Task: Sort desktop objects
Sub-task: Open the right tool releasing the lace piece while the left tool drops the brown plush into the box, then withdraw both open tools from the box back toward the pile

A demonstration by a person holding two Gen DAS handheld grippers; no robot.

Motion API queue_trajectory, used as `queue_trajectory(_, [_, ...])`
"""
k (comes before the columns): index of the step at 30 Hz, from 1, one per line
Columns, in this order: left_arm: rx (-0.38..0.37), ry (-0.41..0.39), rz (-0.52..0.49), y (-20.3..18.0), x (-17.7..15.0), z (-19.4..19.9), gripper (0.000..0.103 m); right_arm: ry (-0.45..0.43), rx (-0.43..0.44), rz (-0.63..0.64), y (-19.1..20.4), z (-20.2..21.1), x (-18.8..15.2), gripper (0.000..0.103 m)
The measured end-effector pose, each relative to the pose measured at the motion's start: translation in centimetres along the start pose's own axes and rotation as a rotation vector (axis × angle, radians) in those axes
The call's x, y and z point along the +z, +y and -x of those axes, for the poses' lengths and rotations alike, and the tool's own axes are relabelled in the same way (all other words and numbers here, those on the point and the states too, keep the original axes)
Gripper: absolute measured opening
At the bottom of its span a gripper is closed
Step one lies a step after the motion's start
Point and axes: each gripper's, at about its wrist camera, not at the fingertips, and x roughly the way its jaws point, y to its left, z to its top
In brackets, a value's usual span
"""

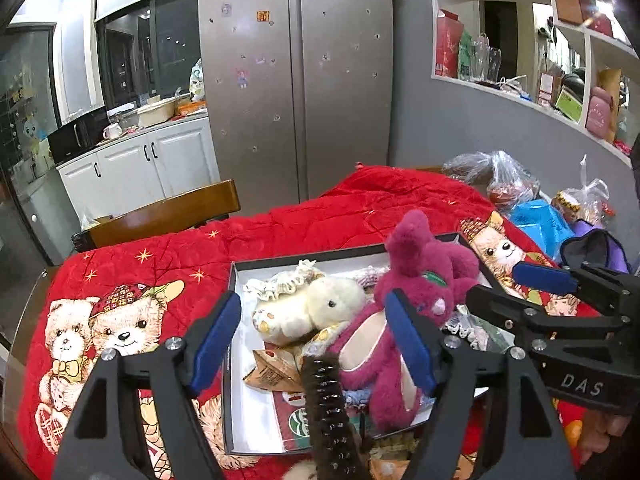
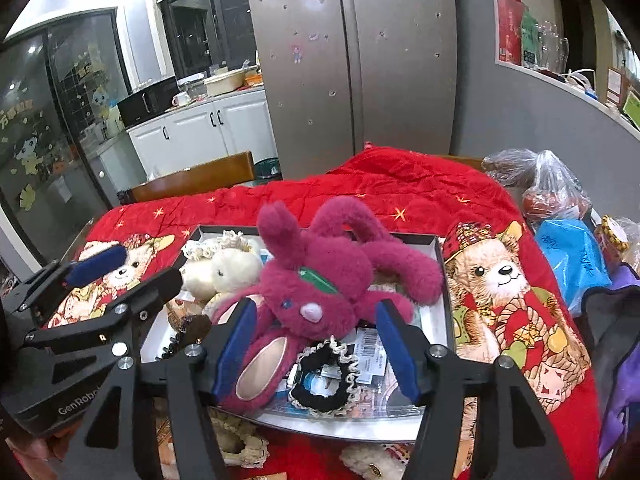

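Note:
A shallow black-rimmed box (image 1: 231,320) (image 2: 437,252) lies on the red bear-print blanket (image 1: 160,248). In it are a magenta plush rabbit (image 1: 420,268) (image 2: 332,268), a cream plush toy (image 1: 316,308) (image 2: 228,268), a black scrunchie with cream lace (image 2: 324,380) and snack packets (image 1: 272,372). My left gripper (image 1: 316,312) (image 2: 132,272) is open above the box; a brown bristly brush (image 1: 328,400) lies below it. My right gripper (image 2: 316,312) (image 1: 508,284) is open, its blue pads on either side of the rabbit's head without pressing on it.
Plastic bags (image 1: 496,176) (image 2: 556,188), a blue bag (image 2: 572,260) and a purple-and-black bag (image 1: 596,248) crowd the table's right side. A wooden chair back (image 1: 168,212) stands behind the table, with a steel fridge (image 1: 296,80) and white cabinets (image 1: 140,160) beyond.

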Motion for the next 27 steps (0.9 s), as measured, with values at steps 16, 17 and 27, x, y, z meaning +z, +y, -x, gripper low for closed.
queue_trajectory(16, [0.006, -0.022, 0.014, 0.6, 0.6, 1.3, 0.078, -0.017, 0.023, -0.029, -0.4, 1.0, 0.3, 0.065])
queue_trajectory(17, [0.009, -0.030, 0.014, 0.6, 0.7, 1.5, 0.078, -0.021, 0.022, -0.024, -0.3, 1.2, 0.3, 0.065])
queue_trajectory(27, [-0.021, -0.099, 0.071, 1.3, 1.5, 7.1, 0.078, -0.057, 0.092, 0.006, 1.5, 4.4, 0.7, 0.070])
